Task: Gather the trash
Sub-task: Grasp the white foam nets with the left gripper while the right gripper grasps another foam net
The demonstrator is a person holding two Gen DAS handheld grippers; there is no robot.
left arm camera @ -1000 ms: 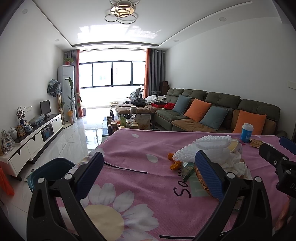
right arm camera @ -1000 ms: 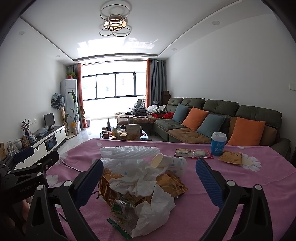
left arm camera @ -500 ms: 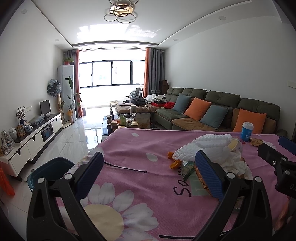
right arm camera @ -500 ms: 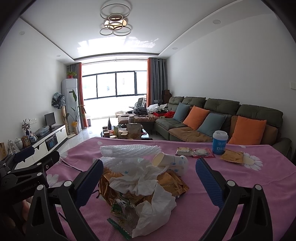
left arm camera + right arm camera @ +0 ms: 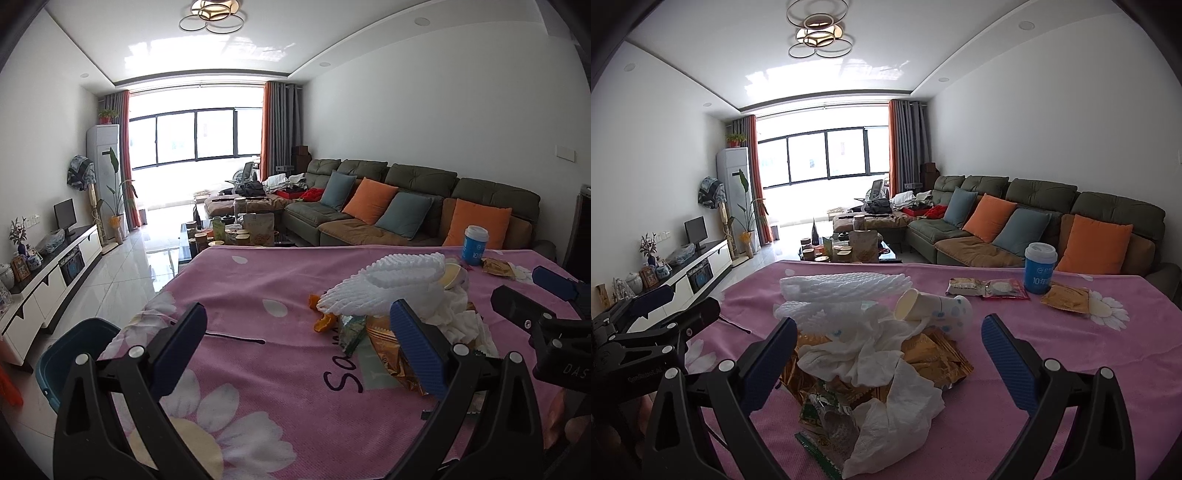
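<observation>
Left gripper (image 5: 295, 341), jaws apart, over bare pink flowered surface (image 5: 258, 288); the heap of crumpled white tissue and gold wrappers (image 5: 871, 365) lies to its right, between the right gripper (image 5: 889, 350) jaws (also apart, nearer). Blue lidded cup (image 5: 1039, 271) reads "10年", probably.

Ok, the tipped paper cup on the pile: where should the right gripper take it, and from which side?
Grip the paper cup across its middle, coming from above and the near side with the right gripper, which is open. It lies on its side, mouth toward the left, resting on crumpled tissue, so pads should probably span the body rather than the thin rim.
</observation>
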